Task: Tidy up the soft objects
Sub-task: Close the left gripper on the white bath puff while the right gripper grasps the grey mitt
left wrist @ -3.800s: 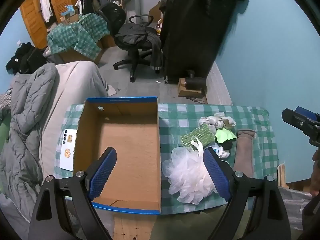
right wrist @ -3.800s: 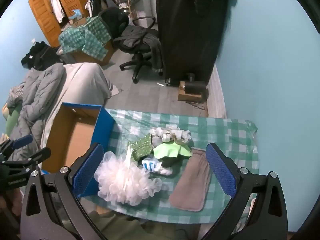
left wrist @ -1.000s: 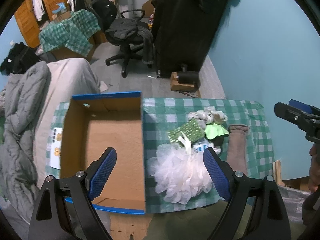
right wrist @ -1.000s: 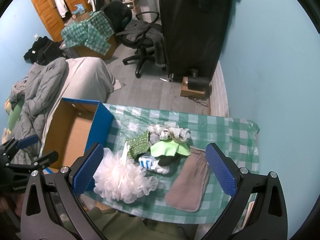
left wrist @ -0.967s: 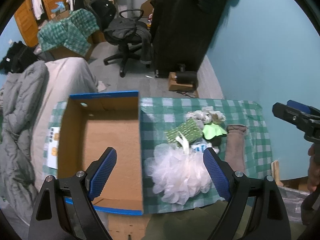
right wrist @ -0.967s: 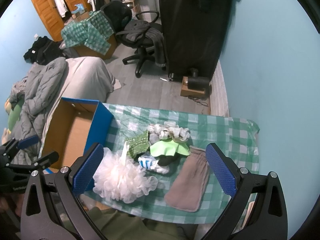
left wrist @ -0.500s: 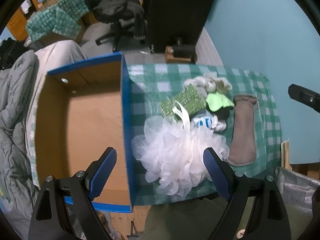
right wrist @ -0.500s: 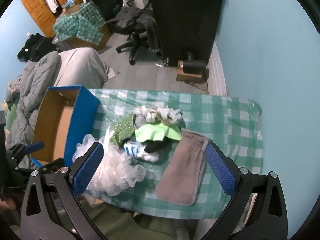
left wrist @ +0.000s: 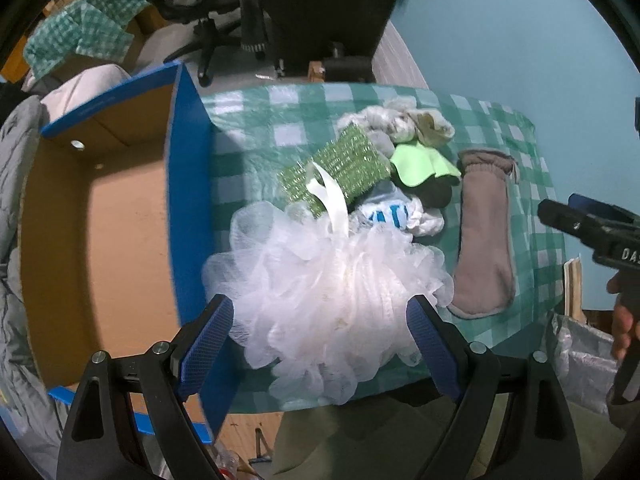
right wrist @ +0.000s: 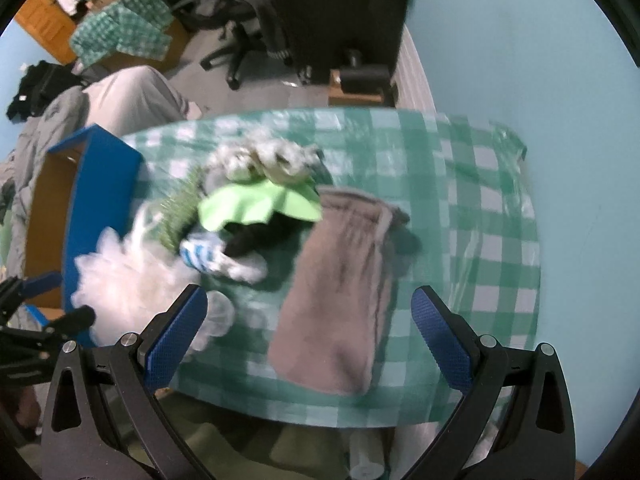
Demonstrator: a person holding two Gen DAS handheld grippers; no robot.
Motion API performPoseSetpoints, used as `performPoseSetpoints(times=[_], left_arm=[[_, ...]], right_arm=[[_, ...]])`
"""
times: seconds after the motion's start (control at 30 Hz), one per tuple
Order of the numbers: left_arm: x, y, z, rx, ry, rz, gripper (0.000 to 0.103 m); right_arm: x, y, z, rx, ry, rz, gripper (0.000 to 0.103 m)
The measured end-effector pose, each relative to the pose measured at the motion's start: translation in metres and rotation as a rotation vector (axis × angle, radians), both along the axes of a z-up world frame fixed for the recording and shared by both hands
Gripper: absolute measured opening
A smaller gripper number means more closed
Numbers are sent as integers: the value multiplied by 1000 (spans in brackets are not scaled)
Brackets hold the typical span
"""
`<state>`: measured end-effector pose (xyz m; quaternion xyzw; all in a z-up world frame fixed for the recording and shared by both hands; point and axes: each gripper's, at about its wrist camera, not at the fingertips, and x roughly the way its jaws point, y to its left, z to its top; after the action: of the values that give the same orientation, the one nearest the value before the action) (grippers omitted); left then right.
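A white mesh bath pouf [left wrist: 328, 284] lies near the front edge of the green checked tablecloth [left wrist: 256, 128]. My left gripper [left wrist: 320, 344] hangs open just above it, pads on either side and apart from it. Behind the pouf lie a green scrub sponge [left wrist: 340, 168], a blue-striped white sock [left wrist: 396, 216], a lime cloth [left wrist: 420, 160] and a pale scrunchie [left wrist: 404, 120]. A grey-brown mitt [right wrist: 344, 288] lies flat to the right. My right gripper [right wrist: 310, 332] is open above the mitt's near end.
An open cardboard box with blue outer walls [left wrist: 188, 208] stands left of the pile, its inside bare. Beyond the table are an office chair [left wrist: 216, 4], a dark wardrobe [right wrist: 340, 4] and bedding [right wrist: 120, 96]. A teal wall [right wrist: 520, 60] runs along the right.
Both grippers have dropped toward the table. The left one has shifted right, from over the box edge to over the pouf. The right one now hangs over the mitt.
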<state>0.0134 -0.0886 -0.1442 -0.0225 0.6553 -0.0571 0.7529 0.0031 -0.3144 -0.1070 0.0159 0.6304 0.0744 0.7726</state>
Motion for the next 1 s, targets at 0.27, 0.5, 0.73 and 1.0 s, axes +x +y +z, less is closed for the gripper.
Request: performPoseSetpoints(times=[0.27,0.5,0.73,1.0], left_arm=[[1,-11,-13,8,29,-8,89],[4,-23,-32,3,79,4,90],[4,-33,-54,49,101,-8,95],[7,-38,-84,65,111,-7,103]], right_arm=[[1,-15,-40,-15,55,-22,101],[6,-22,-68,4,89,-52,101],[9,-22,-88,-16,119,-47,101],[10,-16,-114,-36,149,-63,101]])
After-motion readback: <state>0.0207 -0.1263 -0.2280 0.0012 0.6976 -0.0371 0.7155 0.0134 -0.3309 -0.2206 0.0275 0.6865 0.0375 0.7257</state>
